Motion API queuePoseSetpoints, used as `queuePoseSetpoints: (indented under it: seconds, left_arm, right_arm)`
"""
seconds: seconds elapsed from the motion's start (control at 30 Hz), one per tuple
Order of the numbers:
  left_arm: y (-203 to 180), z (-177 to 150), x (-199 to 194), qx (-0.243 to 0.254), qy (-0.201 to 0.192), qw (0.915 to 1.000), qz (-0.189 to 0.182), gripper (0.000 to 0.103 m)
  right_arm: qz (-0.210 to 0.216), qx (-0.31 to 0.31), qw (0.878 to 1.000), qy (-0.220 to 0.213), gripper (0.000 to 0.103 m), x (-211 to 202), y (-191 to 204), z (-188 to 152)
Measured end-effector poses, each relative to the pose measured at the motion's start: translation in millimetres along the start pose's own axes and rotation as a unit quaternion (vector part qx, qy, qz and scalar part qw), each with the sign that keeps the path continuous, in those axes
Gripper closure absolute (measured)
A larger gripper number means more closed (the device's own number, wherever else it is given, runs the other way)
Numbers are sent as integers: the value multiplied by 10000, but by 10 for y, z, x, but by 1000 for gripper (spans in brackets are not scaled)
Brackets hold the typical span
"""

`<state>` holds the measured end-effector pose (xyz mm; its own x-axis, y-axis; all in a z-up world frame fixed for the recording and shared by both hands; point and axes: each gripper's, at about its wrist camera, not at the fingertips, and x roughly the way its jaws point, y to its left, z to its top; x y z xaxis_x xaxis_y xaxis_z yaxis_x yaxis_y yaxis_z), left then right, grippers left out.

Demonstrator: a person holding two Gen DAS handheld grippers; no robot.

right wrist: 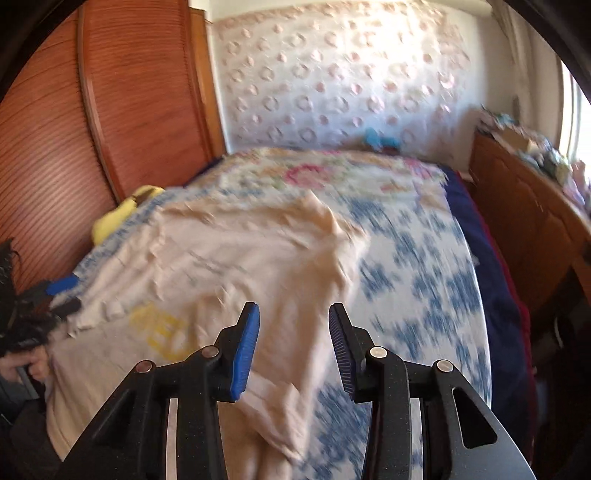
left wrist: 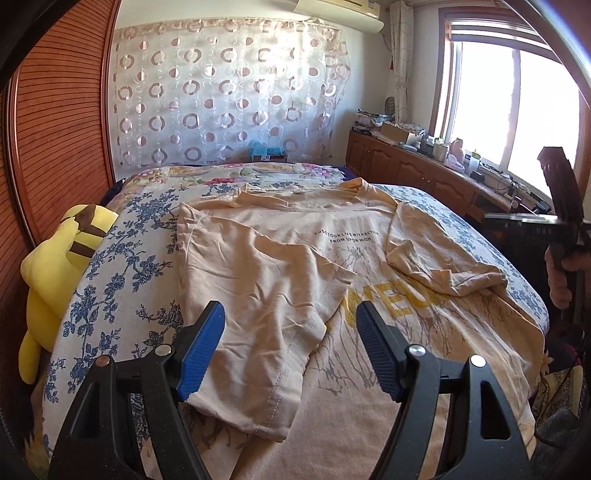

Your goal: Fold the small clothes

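Bedroom, daylit. Bed [left wrist: 122, 236] spread with a white sheet printed in blue flowers, a pink-and-green floral quilt [left wrist: 236, 173] across its far end. Peach T-shirt [left wrist: 280, 251] laid out flat on the sheet, print side up — small black lettering near the chest, yellow letters lower down, both sleeves folded inward over the body. Yellow plush toy [left wrist: 55, 266] wedged between the bed's left edge and a reddish wooden slatted wardrobe [left wrist: 59, 122]. Sheer curtain with ring pattern [left wrist: 229, 88] hung on the far wall, air conditioner [left wrist: 343, 14] above. Low wooden cabinet [left wrist: 410, 166] cluttered with boxes and bottles along the right, under a bright window [left wrist: 517, 107].

Left gripper [left wrist: 290, 325] poised over the folded left sleeve, blue pads spread wide, nothing between them. Right gripper [right wrist: 293, 325] above the shirt's right edge — view badly motion-blurred — fingers apart, holding nothing.
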<state>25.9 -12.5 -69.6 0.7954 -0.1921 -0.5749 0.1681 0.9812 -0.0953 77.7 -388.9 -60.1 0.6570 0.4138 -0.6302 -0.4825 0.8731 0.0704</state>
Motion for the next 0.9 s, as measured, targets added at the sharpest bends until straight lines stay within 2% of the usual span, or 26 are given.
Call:
queuePoseSetpoints:
  seconds: [0.23, 0.3, 0.37, 0.43, 0.6, 0.9]
  left_arm:
    - [-30, -14, 23, 38, 44, 10000, -9, 29]
    - [-36, -18, 28, 32, 49, 10000, -9, 28]
    - [-37, -20, 27, 31, 47, 10000, -7, 28]
    - [-37, -23, 26, 32, 55, 10000, -2, 28]
    - [-29, -26, 26, 30, 56, 10000, -3, 28]
    - [-32, -30, 35, 13, 62, 10000, -8, 29]
  right_arm:
    - [204, -52, 9986, 490, 63, 151, 106, -215]
    - [231, -130, 9979, 595, 72, 180, 140, -223]
    - [276, -253, 9973, 626, 95, 189, 163, -228]
    - [282, -423, 9973, 537, 98, 154, 212, -205]
    - [639, -515, 9961, 329, 99, 13, 211, -273]
    - [942, -838, 9894, 720, 99, -27, 341, -554]
